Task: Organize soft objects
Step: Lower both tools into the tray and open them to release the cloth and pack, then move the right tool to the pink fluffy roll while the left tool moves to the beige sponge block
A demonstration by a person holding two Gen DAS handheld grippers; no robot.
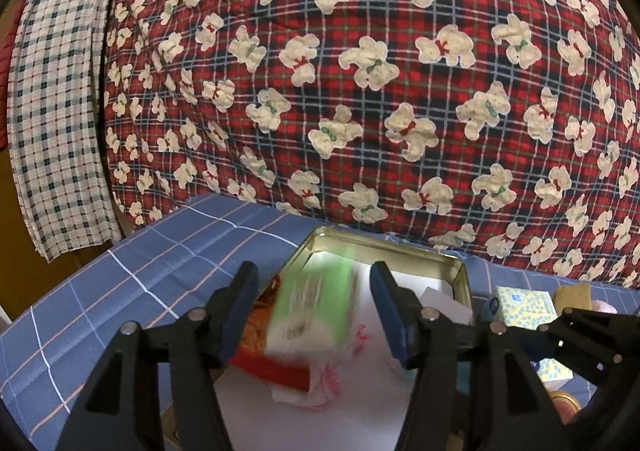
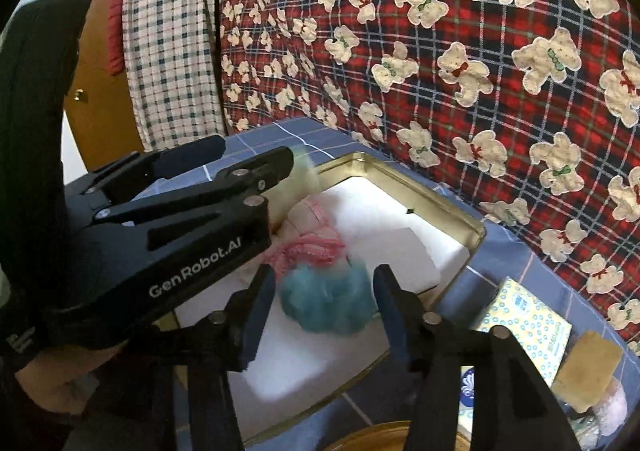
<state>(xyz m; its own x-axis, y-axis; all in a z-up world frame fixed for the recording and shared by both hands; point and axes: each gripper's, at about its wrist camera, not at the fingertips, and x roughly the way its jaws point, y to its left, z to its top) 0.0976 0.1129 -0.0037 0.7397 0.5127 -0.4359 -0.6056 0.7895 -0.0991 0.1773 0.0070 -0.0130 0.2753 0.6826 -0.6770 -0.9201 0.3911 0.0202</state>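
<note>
Gold-rimmed tin (image 2: 476,229), near the bed's blanket-side edge, is shown holding a green tissue pack (image 1: 316,303) between the spread left tool (image 1: 314,315); a teal pouf (image 2: 328,303) lies between the spread right tool (image 2: 324,311).

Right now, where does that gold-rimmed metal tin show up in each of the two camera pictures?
Left wrist view: the tin sits low and centre, just beyond the left gripper, with a green-and-white pack blurred between the open jaws.
Right wrist view: the tin fills the middle, beyond the right gripper, a teal puff between the open jaws.
Shared landmark: the yellow patterned tissue pack right of the tin.
</note>
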